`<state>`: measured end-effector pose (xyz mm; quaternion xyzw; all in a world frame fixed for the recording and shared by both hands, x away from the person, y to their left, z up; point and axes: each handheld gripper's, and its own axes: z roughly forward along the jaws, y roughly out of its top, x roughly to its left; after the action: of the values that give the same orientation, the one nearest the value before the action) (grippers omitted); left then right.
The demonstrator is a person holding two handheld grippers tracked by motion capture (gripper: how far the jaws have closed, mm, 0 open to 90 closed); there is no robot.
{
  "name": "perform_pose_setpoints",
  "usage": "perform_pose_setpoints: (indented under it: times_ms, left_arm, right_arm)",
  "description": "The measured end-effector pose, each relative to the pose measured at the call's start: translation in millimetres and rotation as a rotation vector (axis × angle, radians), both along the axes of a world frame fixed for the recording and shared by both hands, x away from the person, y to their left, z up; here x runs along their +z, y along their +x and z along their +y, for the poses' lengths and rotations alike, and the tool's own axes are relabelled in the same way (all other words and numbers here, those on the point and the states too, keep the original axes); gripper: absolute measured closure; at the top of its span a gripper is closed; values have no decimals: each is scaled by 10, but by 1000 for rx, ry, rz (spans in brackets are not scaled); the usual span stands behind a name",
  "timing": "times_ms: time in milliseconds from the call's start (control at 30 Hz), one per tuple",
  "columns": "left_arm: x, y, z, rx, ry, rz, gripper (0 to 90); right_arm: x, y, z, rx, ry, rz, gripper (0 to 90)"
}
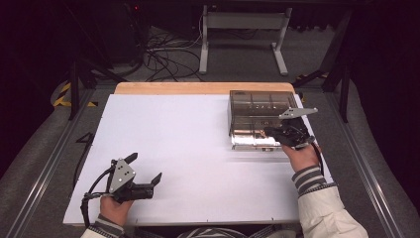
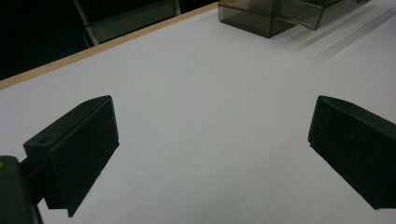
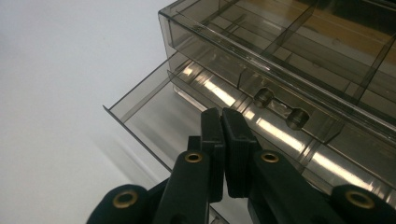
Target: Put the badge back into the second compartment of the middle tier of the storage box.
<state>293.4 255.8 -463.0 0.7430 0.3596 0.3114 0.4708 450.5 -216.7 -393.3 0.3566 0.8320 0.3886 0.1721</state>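
Smoky clear drawer box (image 3: 299,60), bottom drawer (image 3: 154,112) pulled out

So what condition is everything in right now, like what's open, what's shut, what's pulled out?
Smoky plastic drawer box: upright at the table's far right.
Bottom drawer: pulled partly out, looks empty.
Right gripper: jaws shut together at the drawer's front; whether they pinch its wall can't be told.
Left gripper: jaws wide open, nothing between them.
Table: white top, bare around the box.
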Motion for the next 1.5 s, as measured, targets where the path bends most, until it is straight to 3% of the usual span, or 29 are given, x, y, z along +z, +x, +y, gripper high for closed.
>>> perform_pose_setpoints:
  times_ms: [667, 1500]
  left_arm:
    - [-1, 1, 0, -1, 1, -1, 26]
    - [0, 5, 4, -3, 13, -1, 26]
  right_arm:
    - [-228, 117, -19, -23, 36, 63, 884]
    - [-340, 98, -32, -35, 63, 101, 883]
